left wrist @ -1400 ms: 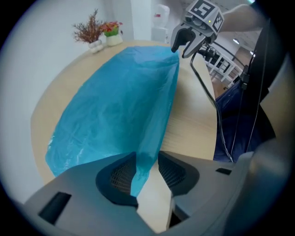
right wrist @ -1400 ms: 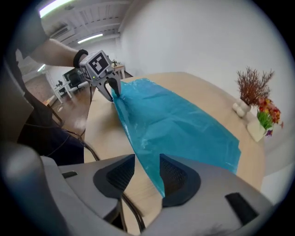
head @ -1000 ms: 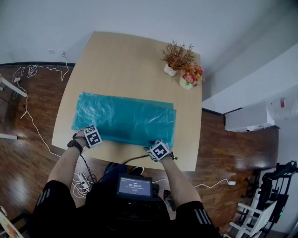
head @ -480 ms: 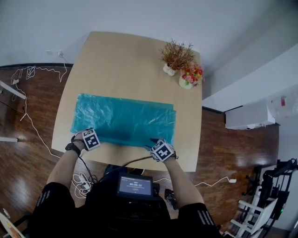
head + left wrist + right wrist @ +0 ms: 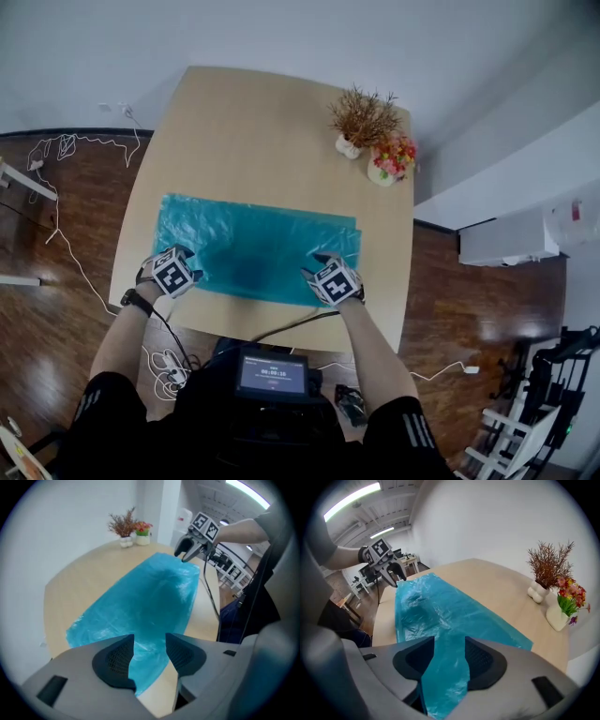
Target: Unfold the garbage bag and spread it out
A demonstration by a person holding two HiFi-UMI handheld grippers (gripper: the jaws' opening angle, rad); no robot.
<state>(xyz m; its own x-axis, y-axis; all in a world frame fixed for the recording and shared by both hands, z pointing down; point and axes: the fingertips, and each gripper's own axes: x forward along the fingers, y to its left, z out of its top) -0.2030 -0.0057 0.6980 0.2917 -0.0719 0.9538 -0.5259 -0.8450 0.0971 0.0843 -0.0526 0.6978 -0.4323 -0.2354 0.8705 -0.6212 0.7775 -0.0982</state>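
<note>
The blue garbage bag lies spread as a long flat rectangle across the near half of the wooden table. My left gripper hovers above its near left corner, jaws open. In the left gripper view the bag shows through the gap of my left gripper, untouched by the pads. My right gripper hangs open over the near right part. The bag runs under the gap of my right gripper. Each view also catches the other hand: right gripper, left gripper.
A vase of dried twigs and a pot of flowers stand at the table's far right corner. Cables trail on the wooden floor at the left. A small screen sits at my chest, and a white unit stands to the right.
Both grippers have risen from the bag's near edge and moved away from me, out over the bag. The bag lies much as before.
</note>
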